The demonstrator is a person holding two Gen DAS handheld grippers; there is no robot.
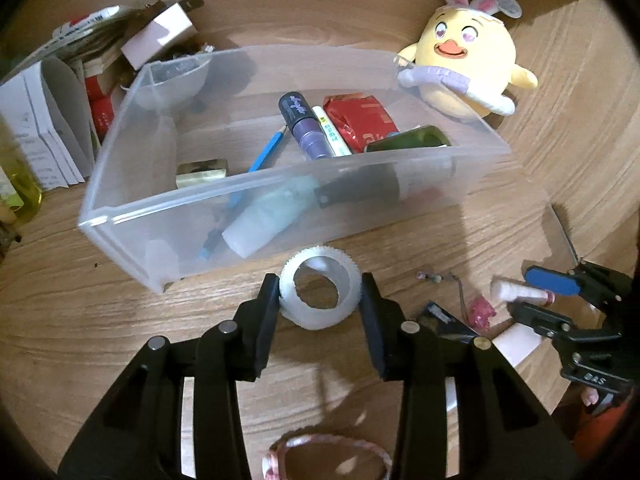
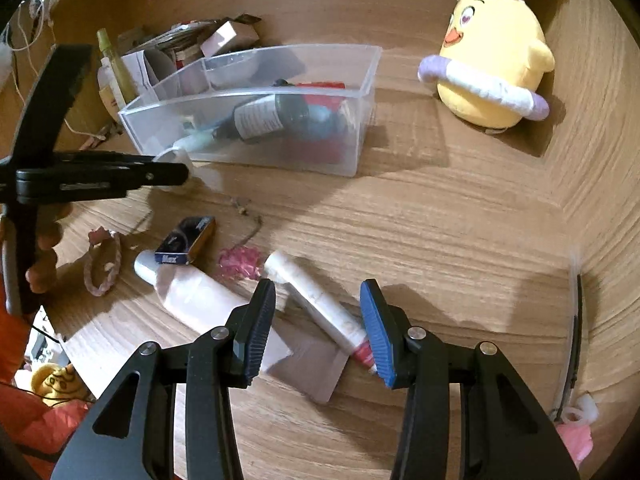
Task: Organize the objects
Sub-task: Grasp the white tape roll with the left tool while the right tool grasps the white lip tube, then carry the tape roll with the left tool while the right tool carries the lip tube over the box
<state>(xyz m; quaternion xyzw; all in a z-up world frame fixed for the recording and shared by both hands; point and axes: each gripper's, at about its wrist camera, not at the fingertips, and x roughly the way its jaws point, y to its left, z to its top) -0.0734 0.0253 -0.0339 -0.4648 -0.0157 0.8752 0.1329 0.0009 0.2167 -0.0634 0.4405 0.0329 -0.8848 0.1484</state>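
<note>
Wooden tabletop (image 2: 460, 220) bearing a yellow chick plush toy (image 1: 466, 70) with pink rabbit ears, set just beside the far right corner. Folded white papers (image 1: 44, 128) stand at the far left.

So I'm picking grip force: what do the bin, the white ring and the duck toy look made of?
The bin looks like thin, frosted translucent plastic: its contents show blurred through the wall. The white ring, between the left gripper fingers, seems matte plastic or tape; its toothed rim leaves that open. The duck toy looks like soft plush fabric, fuzzy-edged.
</note>
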